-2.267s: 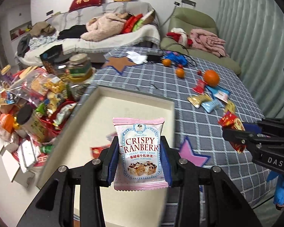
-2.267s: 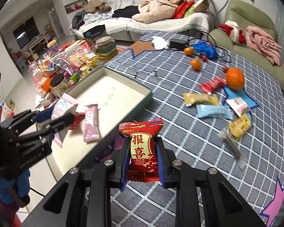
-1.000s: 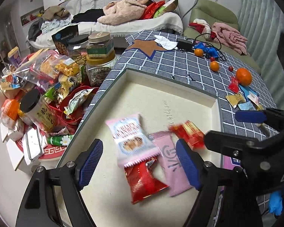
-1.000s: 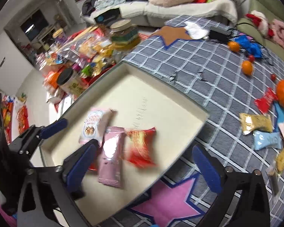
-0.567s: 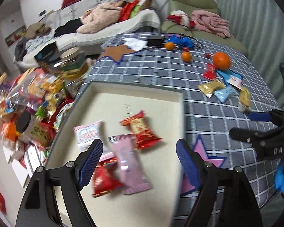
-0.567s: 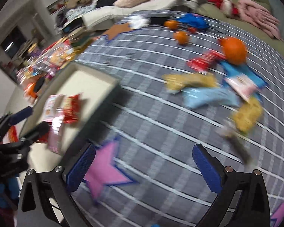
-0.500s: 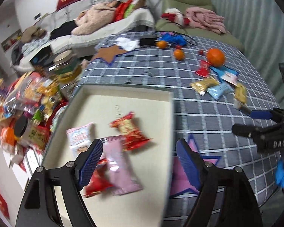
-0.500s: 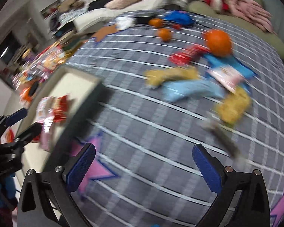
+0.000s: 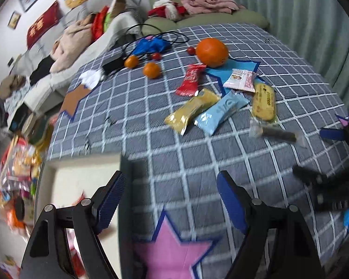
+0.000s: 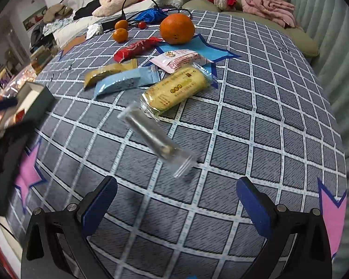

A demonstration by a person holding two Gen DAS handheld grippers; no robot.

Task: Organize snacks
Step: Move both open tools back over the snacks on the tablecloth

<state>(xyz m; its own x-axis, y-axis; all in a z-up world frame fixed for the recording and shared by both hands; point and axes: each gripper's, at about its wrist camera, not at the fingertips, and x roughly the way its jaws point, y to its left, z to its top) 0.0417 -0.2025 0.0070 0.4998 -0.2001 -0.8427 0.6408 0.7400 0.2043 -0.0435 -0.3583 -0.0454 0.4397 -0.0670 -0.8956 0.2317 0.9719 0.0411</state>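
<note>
The table (image 10: 256, 107) is covered with a grey-blue checked cloth that carries star patches in pink and blue. At its left side stands the beige tray (image 9: 81, 174) with dark walls; in the left wrist view only one corner of it shows. Inside it I can see a bit of red wrapper and a bit of pink wrapper behind the left claw, but both are too blurred to name.

The other snacks lie loose in a group on the cloth, well apart from the tray. The big orange (image 10: 177, 29) sits at the far end on a blue star. Just in front of it are the red snack bar (image 10: 137, 47) and the pink-and-white packet (image 10: 179, 60). Nearer lie the yellow cake packet (image 10: 176, 89), the light blue packet (image 10: 125, 81) and the gold packet (image 10: 109, 71), the last two side by side and touching. Closest to the right claw is the clear-wrapped dark stick (image 10: 156, 137), lying slantwise with one end against the yellow cake packet.

The left claw (image 9: 172, 200) is spread wide with nothing between its blue pads, above the tray corner and a pink star. The right claw (image 10: 174, 205) is also spread wide and holds nothing, over bare cloth just before the dark stick.

Two small tangerines (image 10: 120, 30) lie at the far edge.
</note>
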